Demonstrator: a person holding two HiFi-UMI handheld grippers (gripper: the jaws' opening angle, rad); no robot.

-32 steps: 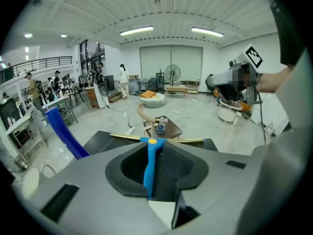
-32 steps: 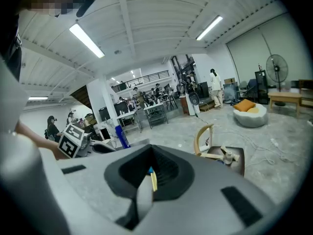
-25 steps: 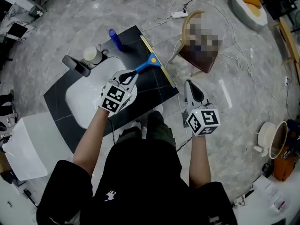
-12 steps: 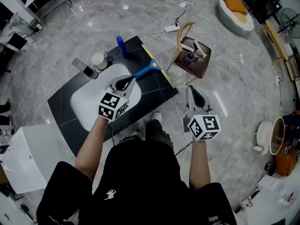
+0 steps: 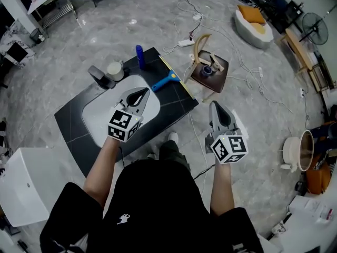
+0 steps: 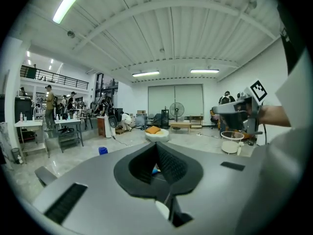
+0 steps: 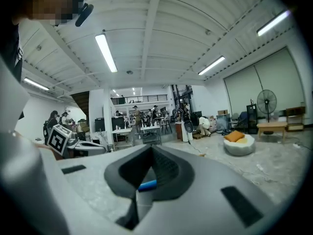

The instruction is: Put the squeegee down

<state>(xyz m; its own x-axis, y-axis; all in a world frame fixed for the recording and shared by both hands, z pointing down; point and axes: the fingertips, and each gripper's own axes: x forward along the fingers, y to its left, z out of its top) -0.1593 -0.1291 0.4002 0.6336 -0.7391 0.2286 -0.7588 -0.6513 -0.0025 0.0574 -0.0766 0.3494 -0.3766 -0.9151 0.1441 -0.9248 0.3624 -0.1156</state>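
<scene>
The squeegee (image 5: 166,80), with a blue handle and a yellow-edged blade, lies on the black countertop (image 5: 73,121) near its right edge, beside the white sink (image 5: 97,115). My left gripper (image 5: 138,95) hangs over the sink, a short way back from the handle and apart from it; its jaws are shut with nothing in them. In the left gripper view the left gripper (image 6: 156,146) shows closed black pads. My right gripper (image 5: 216,109) is off the counter to the right, above the floor, shut and empty. The right gripper (image 7: 151,151) in its own view points out level across the hall.
A blue bottle (image 5: 139,57), a cup (image 5: 114,69) and a dark tap (image 5: 101,77) stand at the counter's far side. A wooden chair (image 5: 209,66) stands just right of the counter, with cables and a power strip (image 5: 185,42) on the floor. A white box (image 5: 21,186) sits at the left.
The left gripper has drawn back and up from the squeegee handle, which stays on the counter. The right gripper has risen too. The view now takes in more of the floor.
</scene>
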